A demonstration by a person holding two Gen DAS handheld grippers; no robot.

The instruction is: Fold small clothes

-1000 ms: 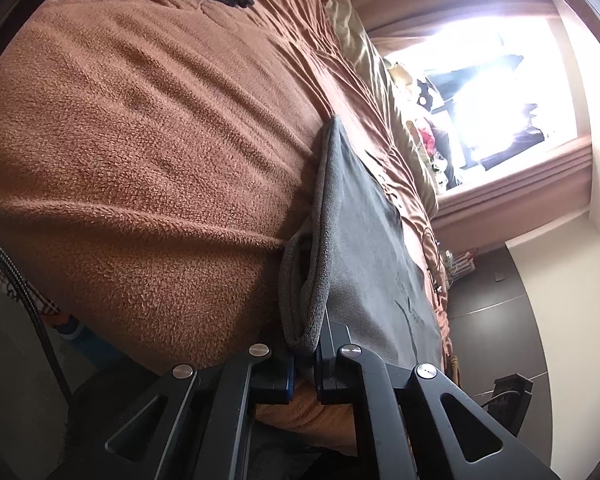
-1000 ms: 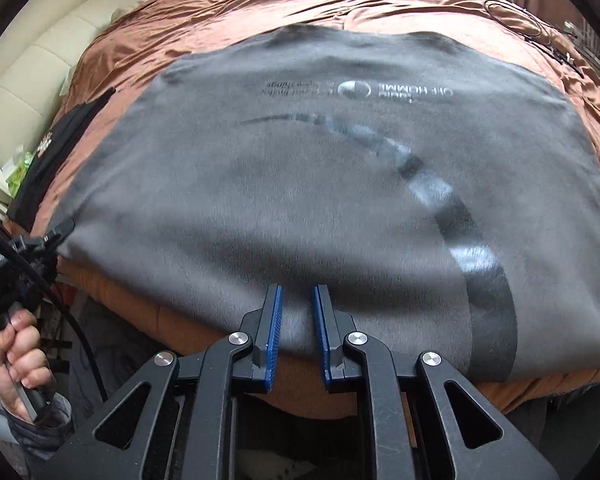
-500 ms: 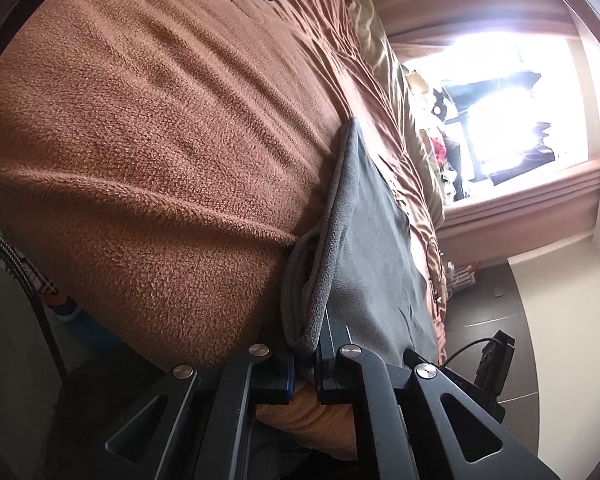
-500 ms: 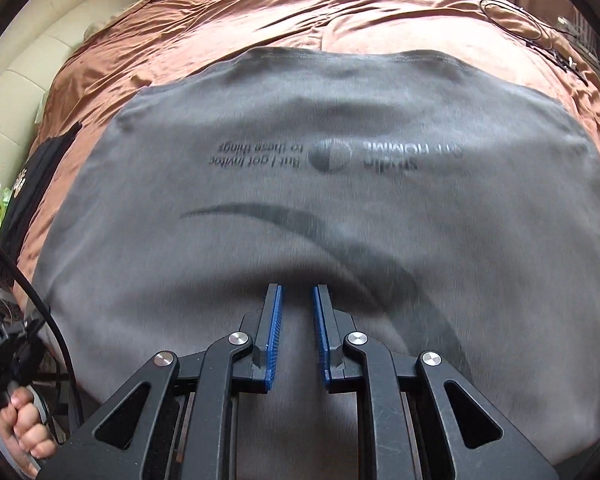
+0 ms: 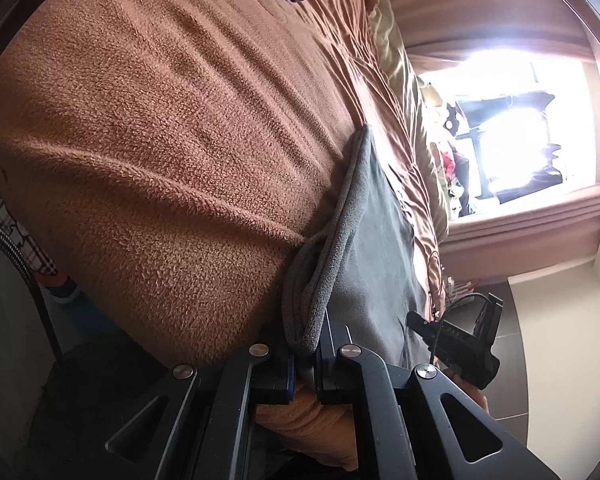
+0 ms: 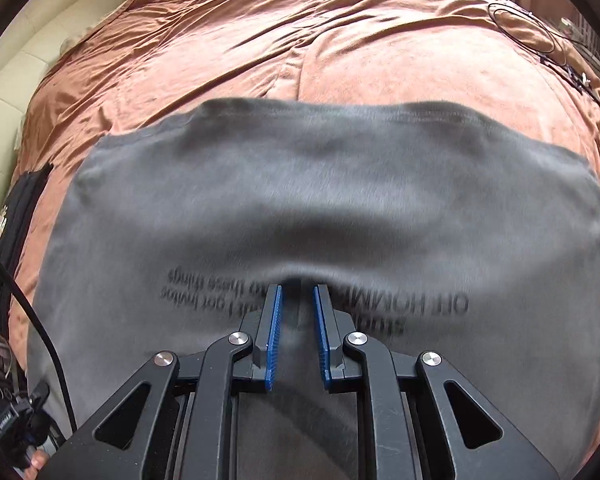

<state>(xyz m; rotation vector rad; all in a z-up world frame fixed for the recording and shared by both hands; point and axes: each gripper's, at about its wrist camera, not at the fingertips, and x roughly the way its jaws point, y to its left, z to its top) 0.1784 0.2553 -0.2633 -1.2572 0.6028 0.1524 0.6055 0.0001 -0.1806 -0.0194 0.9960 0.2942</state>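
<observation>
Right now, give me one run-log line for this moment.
left gripper: shut on grey T-shirt corner | right gripper: jaws slightly apart, over shirt's printed text | surface: brown blanket

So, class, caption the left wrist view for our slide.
Left hand-held gripper shut on the grey T-shirt's folded edge, atop a brown blanket.

A home bedroom: a bed point(image 6: 380, 60) under a rust-brown blanket point(image 5: 172, 152), with curtains point(image 5: 520, 236) at a bright window point(image 5: 540, 120).
</observation>
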